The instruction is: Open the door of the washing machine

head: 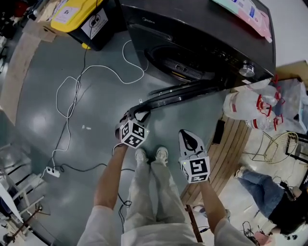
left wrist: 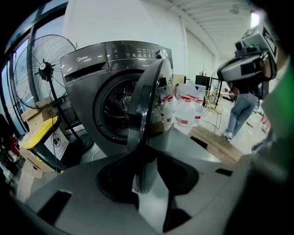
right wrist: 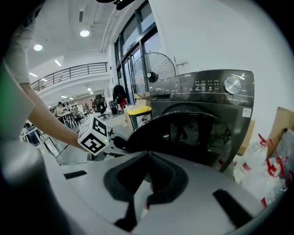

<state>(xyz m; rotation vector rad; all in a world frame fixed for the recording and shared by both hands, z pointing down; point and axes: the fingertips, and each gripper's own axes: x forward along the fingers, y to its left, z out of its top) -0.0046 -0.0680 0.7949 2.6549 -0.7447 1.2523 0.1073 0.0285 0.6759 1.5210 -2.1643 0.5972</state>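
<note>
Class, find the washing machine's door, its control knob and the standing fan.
door (head: 187,92), head view, its swung-out edge.
knob (head: 246,69), head view, its round face.
fan (left wrist: 42,66), left gripper view, its centre hub.

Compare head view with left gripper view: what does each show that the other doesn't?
Head view only: the white cable looped on the floor, the person's shoes, the right hand-held gripper, and the left hand-held gripper seen from above.
Left gripper view only: the standing fan beside the machine, and the door edge close up between that gripper's jaws.
Both: the washing machine, its door standing open, the yellow-lidded bin, the water jugs.
</note>
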